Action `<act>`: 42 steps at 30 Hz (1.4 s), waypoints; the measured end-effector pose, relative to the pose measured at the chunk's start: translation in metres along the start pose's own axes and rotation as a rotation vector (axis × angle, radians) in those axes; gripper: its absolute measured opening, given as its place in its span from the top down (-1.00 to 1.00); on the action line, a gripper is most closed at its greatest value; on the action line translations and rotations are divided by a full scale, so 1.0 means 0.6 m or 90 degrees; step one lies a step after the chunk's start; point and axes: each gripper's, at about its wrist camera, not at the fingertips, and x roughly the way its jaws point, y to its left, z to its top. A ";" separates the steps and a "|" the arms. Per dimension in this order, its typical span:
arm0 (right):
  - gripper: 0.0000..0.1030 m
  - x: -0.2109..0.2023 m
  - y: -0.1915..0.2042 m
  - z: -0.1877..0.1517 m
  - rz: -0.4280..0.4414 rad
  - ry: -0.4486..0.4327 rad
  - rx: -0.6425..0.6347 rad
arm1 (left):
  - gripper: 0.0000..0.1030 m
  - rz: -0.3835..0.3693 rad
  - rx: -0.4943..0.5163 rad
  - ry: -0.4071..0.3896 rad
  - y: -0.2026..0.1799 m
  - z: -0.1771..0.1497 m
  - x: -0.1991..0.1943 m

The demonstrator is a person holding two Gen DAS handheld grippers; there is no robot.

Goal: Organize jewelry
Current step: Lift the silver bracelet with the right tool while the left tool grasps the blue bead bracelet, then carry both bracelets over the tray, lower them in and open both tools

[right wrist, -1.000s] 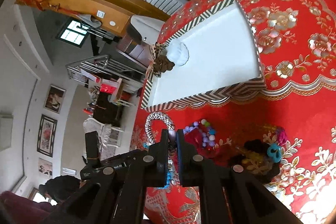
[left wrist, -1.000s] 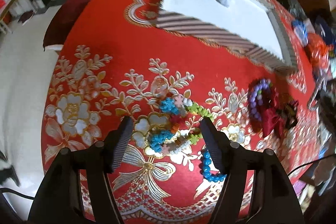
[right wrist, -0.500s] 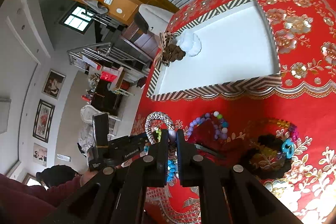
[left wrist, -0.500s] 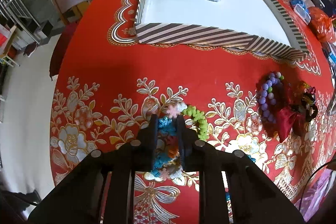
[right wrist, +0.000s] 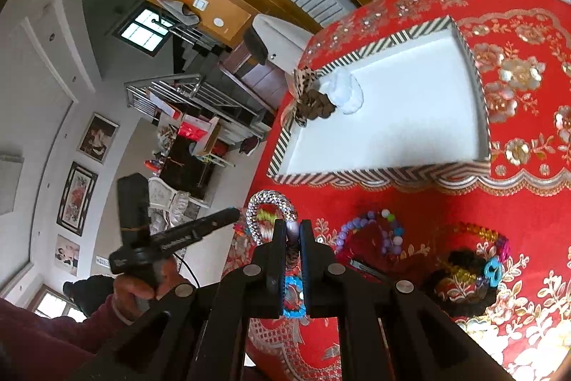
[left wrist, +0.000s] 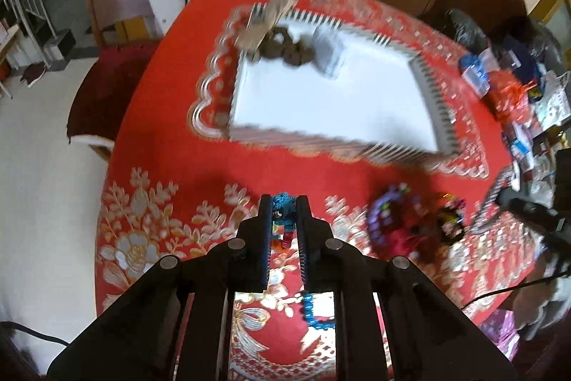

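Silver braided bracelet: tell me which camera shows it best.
The right wrist view: the silver braided bracelet arcs sharply above the right gripper, which pinches it. The left wrist view shows only a blurred streak at its right edge.

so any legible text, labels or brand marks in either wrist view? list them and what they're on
No text can be read in either view.
White lettering on the left gripper's body, seen from the right wrist: too small and blurred to read.
Packaging in the clutter at the table's right edge: motion-blurred, nothing legible.
Striped tray, silver bracelet, multicolored bracelet: no lettering visible.
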 end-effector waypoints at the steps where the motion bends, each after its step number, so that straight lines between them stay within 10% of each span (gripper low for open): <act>1: 0.88 -0.001 0.004 0.004 -0.001 -0.002 -0.006 | 0.78 0.002 0.004 -0.008 -0.003 0.004 -0.008; 19: 0.88 0.016 -0.001 0.111 -0.082 -0.041 -0.005 | 0.78 0.031 0.069 -0.086 -0.073 0.120 -0.028; 42: 0.88 0.238 -0.120 0.286 -0.210 0.031 0.051 | 0.78 0.059 0.030 0.024 0.012 0.204 0.170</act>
